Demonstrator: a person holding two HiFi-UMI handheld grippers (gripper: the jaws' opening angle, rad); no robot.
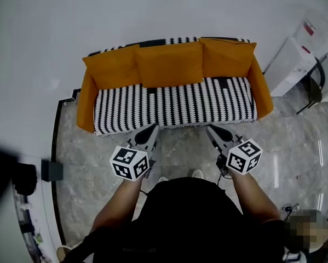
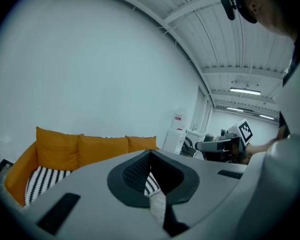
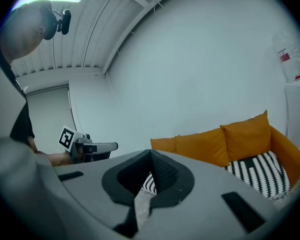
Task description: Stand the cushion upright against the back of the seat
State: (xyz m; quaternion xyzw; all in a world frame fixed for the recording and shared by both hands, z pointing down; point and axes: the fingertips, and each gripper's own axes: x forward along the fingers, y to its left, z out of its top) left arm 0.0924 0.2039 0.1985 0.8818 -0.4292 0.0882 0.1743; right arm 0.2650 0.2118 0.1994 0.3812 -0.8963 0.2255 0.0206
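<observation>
An orange sofa [image 1: 87,100] with a black-and-white striped seat [image 1: 174,106] carries three orange cushions, left [image 1: 113,67], middle [image 1: 169,64] and right [image 1: 226,57], all upright against the backrest. My left gripper [image 1: 153,129] and right gripper [image 1: 212,129] hover side by side just before the seat's front edge, both shut and empty, touching nothing. In the left gripper view the left gripper [image 2: 150,154] has its jaws together, with the cushions [image 2: 103,149] beyond. The right gripper [image 3: 151,156] likewise has its jaws pressed together, and the cushions [image 3: 202,146] stand behind it.
A white cabinet [image 1: 292,64] and a dark chair [image 1: 314,89] stand right of the sofa. A small black box [image 1: 51,170] and dark gear [image 1: 24,179] lie on the floor at the left. Grey marble floor [image 1: 295,147] lies in front.
</observation>
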